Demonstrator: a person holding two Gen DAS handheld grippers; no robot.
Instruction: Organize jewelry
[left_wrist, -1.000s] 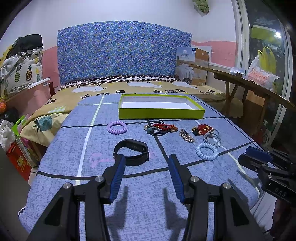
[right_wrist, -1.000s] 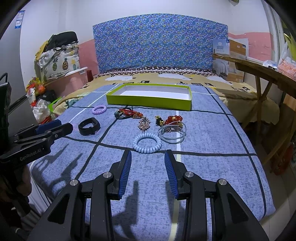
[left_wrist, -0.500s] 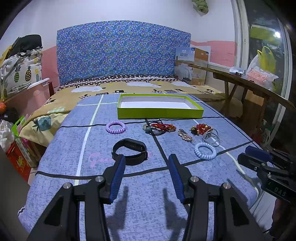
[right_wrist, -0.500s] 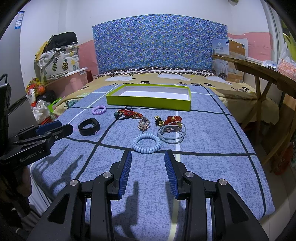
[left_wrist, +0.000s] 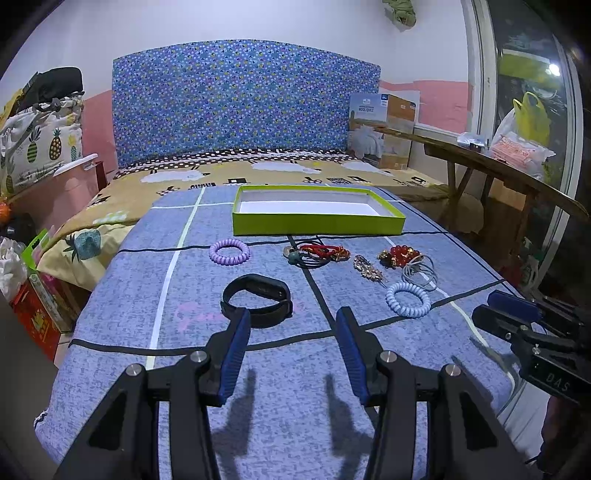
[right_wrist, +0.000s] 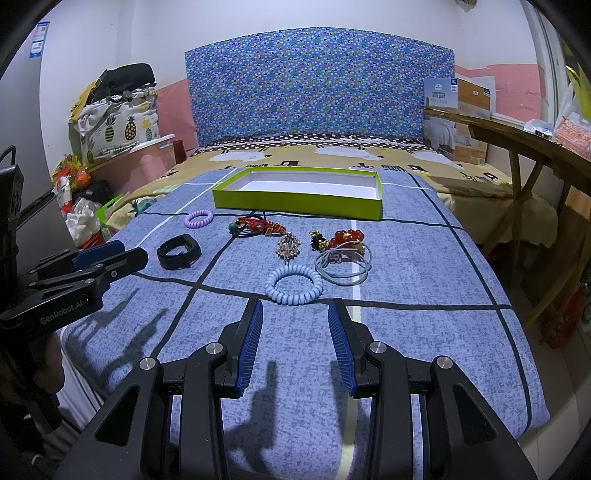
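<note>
An empty green box (left_wrist: 317, 218) (right_wrist: 297, 197) lies on the blue bed cover. In front of it lie a purple coil band (left_wrist: 229, 251) (right_wrist: 198, 218), a black wristband (left_wrist: 257, 299) (right_wrist: 178, 252), a red cord bracelet (left_wrist: 321, 252) (right_wrist: 258, 226), a small gold brooch (left_wrist: 366, 267) (right_wrist: 289, 245), a red bead bracelet (left_wrist: 400, 254) (right_wrist: 341, 237), grey hair ties (left_wrist: 421, 273) (right_wrist: 343, 264) and a light blue coil band (left_wrist: 407, 299) (right_wrist: 294, 283). My left gripper (left_wrist: 293, 321) is open, just short of the wristband. My right gripper (right_wrist: 295, 314) is open, just short of the blue coil band.
A patterned headboard (left_wrist: 243, 103) stands behind the bed. A wooden bench (left_wrist: 498, 173) with bags runs along the right side. Bags and boxes (left_wrist: 29, 280) sit on the floor at the left. The bed's near edge is under both grippers.
Both grippers have stayed almost still; the left wrist view has shifted only slightly. Nothing has been taken hold of.
</note>
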